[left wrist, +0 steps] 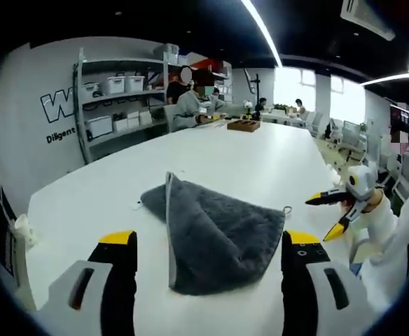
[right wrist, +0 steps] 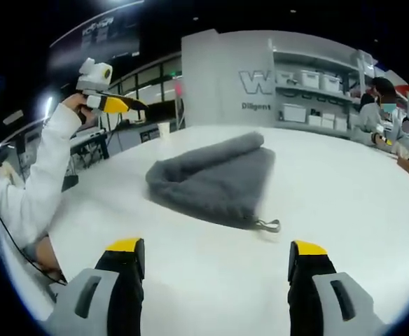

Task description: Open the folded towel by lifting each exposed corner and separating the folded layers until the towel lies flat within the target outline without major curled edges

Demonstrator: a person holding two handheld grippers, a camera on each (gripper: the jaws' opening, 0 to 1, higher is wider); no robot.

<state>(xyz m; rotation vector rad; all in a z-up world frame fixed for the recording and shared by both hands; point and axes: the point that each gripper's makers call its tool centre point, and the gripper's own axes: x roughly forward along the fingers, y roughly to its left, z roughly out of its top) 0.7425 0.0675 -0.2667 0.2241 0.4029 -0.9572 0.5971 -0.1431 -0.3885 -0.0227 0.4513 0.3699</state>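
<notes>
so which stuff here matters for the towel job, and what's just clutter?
For the job:
- grey towel, folded, on the white table
- left tool, open
- right tool, open

Just lying about:
- brown tray at the table's far end
- shelf with bins
- paper cup

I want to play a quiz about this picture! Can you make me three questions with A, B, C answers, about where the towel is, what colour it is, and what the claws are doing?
1. Where is the towel?
A. On the white table
B. On a shelf
C. On the floor

2. What colour is the towel?
A. Red
B. Dark grey
C. Yellow

3. What is the left claw doing?
A. Squeezing the towel
B. Holding a cup
C. Open, holding nothing

Answers:
1. A, it lies on the tabletop in both views.
2. B, its fluffy cloth is dark grey.
3. C, its jaws stand wide apart, and so do the right claw's.
</notes>
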